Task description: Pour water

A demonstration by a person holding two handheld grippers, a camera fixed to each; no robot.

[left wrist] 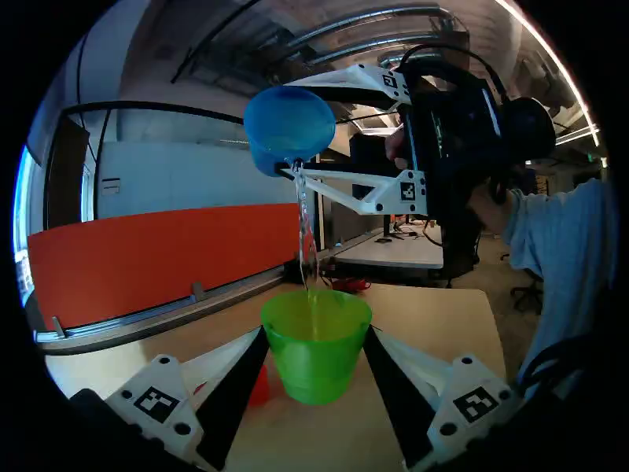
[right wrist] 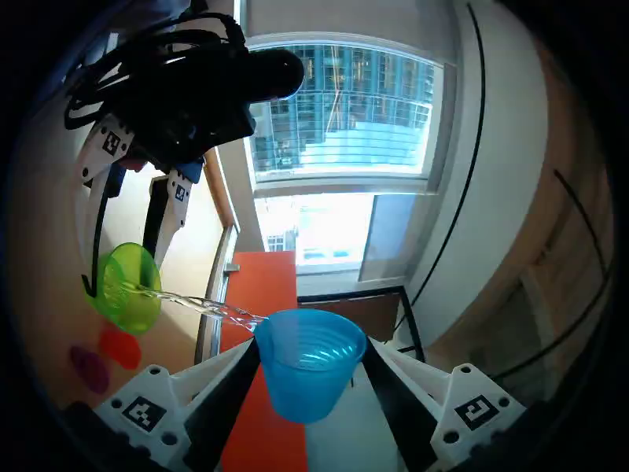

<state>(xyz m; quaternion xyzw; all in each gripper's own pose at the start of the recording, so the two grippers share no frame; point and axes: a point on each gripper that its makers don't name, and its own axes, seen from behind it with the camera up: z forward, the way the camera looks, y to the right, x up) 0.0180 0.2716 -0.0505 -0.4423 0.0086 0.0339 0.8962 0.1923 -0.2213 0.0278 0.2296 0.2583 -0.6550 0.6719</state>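
At the left of the left gripper view an orange partition (left wrist: 157, 259) runs behind the wooden table (left wrist: 448, 315). In the middle, the left gripper (left wrist: 316, 330) has its jaws clamped on a green plastic cup (left wrist: 316, 366), upright just above the near table. High over it the blue plastic cup (left wrist: 275, 118) is tipped, and a thin stream of water (left wrist: 305, 228) falls from its lip into the green one. The right gripper (left wrist: 299, 126) reaches in from the right, jaws pressed on the blue cup's sides, with a grey sleeve (left wrist: 566, 228) beyond. The fall is long and the stream narrow, so a small sideways drift of either cup would likely put water on the table. A steeper tip could send it past the far rim, and a harder squeeze might buckle the thin plastic. I cannot tell how full the green cup is, so overfilling is also possible. Count: two cups, two grippers and one stream. The right gripper view also shows one red shape (right wrist: 122, 346) and one purple shape (right wrist: 88, 368), too blurred to name.
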